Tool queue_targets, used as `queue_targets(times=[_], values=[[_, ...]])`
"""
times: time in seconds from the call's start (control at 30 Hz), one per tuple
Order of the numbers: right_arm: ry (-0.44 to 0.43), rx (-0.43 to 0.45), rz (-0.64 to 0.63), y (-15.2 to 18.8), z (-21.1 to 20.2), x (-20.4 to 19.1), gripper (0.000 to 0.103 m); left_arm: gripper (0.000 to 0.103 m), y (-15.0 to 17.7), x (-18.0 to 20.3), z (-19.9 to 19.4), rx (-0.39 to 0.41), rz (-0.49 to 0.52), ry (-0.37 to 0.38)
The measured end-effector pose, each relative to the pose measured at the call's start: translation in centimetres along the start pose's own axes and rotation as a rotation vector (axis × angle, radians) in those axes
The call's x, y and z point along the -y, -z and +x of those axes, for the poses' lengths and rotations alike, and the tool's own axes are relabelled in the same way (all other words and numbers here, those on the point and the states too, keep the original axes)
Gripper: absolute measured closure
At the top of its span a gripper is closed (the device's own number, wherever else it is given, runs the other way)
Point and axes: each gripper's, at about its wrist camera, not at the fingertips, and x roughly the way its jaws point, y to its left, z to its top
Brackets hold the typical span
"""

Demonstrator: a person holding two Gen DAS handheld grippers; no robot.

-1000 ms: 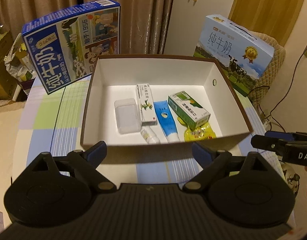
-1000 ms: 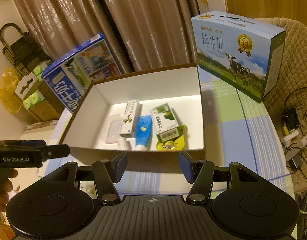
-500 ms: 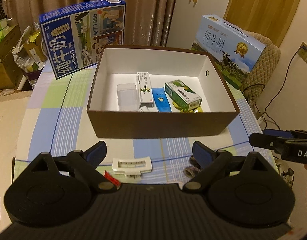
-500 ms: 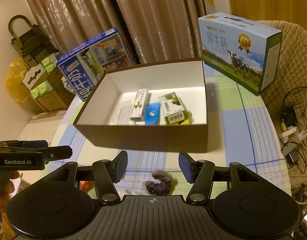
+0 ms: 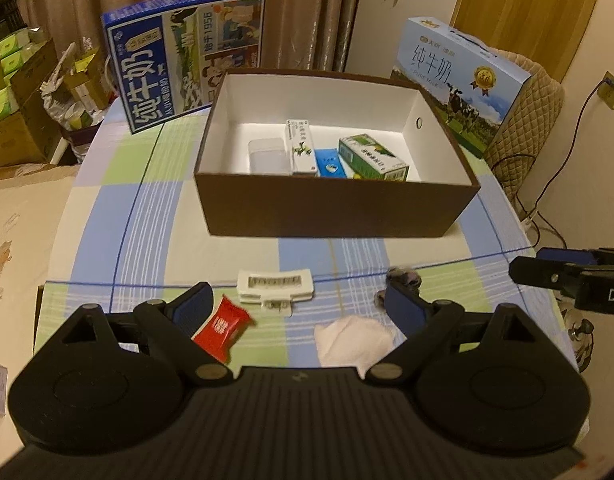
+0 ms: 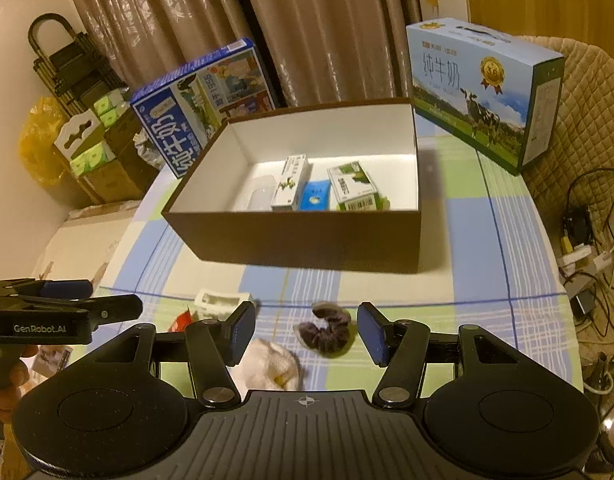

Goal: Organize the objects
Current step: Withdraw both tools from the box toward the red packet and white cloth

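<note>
right hand-held gripper point(image 6: 303, 334) hangs open with the scrunchie point(image 6: 326, 333) dead ahead between its fingers, closer than the left one

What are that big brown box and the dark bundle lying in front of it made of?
The brown box looks like stiff cardboard: matte brown outside, plain white inside, with thin, straight walls. The dark bundle seems to be soft gathered fabric, perhaps a hair scrunchie, judging by its ruffled folds; the blur leaves that open.
</note>
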Motion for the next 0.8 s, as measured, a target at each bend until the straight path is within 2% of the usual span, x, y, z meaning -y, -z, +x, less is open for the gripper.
queue_targets(times=[0.33, 0.8], values=[[-0.011, -0.064, 0.011, 2.7, 0.6, 0.5, 0.049, 0.012, 3.3, -1.3, -0.3, -0.042, -0.039, -0.046], [-0.018, -0.142, 0.039, 5.6, 1.6, 1.0, 0.049, 0.012, 6.9, -2.2, -0.4, -0.097, -0.062, -0.059]])
